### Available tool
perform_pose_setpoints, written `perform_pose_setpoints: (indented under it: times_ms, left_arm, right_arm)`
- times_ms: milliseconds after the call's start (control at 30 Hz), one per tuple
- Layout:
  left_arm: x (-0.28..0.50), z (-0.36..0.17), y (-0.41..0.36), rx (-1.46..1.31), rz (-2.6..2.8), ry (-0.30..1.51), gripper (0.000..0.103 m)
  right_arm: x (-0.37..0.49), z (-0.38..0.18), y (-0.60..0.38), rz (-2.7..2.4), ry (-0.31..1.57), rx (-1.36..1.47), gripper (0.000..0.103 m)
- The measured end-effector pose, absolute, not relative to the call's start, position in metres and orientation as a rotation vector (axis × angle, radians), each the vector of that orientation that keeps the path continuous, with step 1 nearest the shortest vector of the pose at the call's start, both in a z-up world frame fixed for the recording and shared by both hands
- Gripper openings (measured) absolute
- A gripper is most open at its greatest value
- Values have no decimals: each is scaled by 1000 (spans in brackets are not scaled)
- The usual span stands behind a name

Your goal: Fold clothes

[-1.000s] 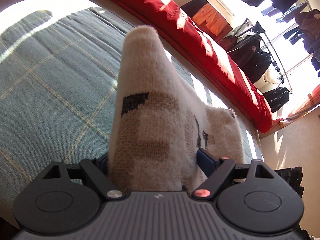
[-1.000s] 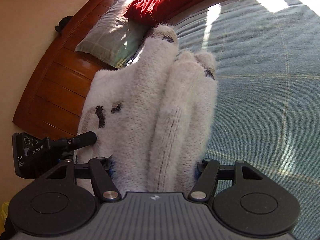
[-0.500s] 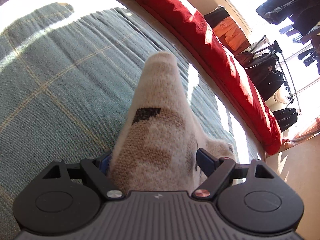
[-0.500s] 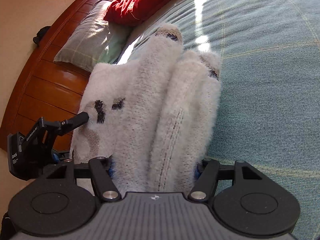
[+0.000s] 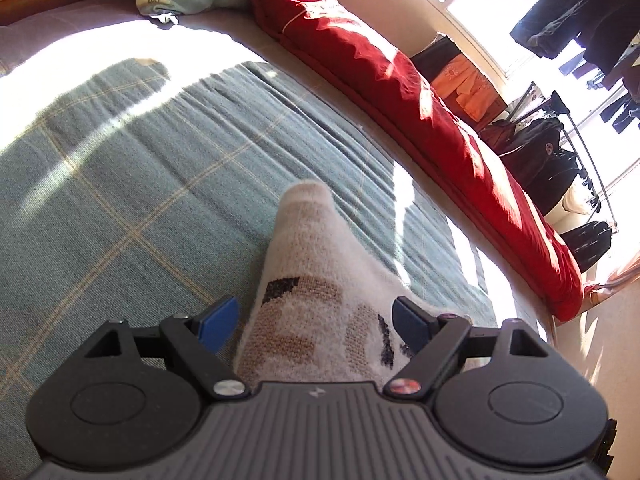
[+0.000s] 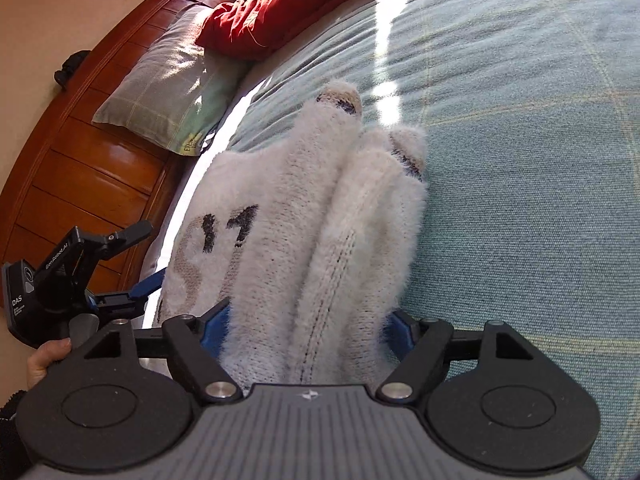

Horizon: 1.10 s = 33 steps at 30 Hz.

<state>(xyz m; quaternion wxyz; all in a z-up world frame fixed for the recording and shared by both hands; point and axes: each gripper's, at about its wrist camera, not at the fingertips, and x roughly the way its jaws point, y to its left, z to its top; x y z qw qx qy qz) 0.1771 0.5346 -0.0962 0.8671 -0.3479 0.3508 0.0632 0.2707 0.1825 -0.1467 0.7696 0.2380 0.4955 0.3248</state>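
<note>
A fluffy white knitted sweater (image 5: 320, 280) with beige and black pattern lies in a ridge on the teal checked bedspread (image 5: 120, 200). My left gripper (image 5: 313, 320) straddles one end of it, jaws wide. Its left blue pad stands clear of the wool and its right pad is at the wool's edge. In the right wrist view the bunched sweater (image 6: 320, 240) runs between the jaws of my right gripper (image 6: 308, 330), which are opening, blue pads showing at the fabric's sides. The left gripper (image 6: 138, 262) appears there too, open at the sweater's left edge.
A red duvet (image 5: 400, 92) lies rolled along the far side of the bed. A green pillow (image 6: 168, 92) leans on the wooden headboard (image 6: 80, 168). A rack of dark clothes (image 5: 560, 152) stands by the window. A person's hand (image 6: 44, 360) holds the left gripper.
Both grippers have sunk toward the bed and the sweater has come down with them. The right jaws have widened, so their blue pads show. The left gripper's left pad now shows clear of the wool.
</note>
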Motion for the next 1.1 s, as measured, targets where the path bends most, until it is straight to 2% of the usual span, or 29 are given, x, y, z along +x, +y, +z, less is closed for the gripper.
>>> perform_pose_setpoints:
  times_ms: [67, 200, 367, 500, 700, 867, 1100]
  left_arm:
    - [171, -87, 525, -702, 108, 723, 84]
    - [162, -71, 503, -714, 4, 695, 85]
    - [164, -71, 484, -759, -38, 697, 85]
    - [173, -96, 481, -786, -15, 758, 85]
    - [180, -120, 489, -830, -11, 738, 86]
    - [178, -110, 479, -772, 18, 752, 86]
    - [136, -75, 449, -674, 50, 750, 91]
  right_arm:
    - [263, -135, 169, 648, 999, 485, 85]
    - [258, -107, 158, 677, 869, 435, 85]
    - [242, -68, 185, 955, 703, 236, 85]
    - [230, -80, 213, 1052, 702, 35, 85]
    - [220, -115, 222, 1058, 723, -174, 84]
    - [215, -103, 224, 1041, 755, -194, 85]
    - [175, -79, 227, 1158, 653, -288, 90]
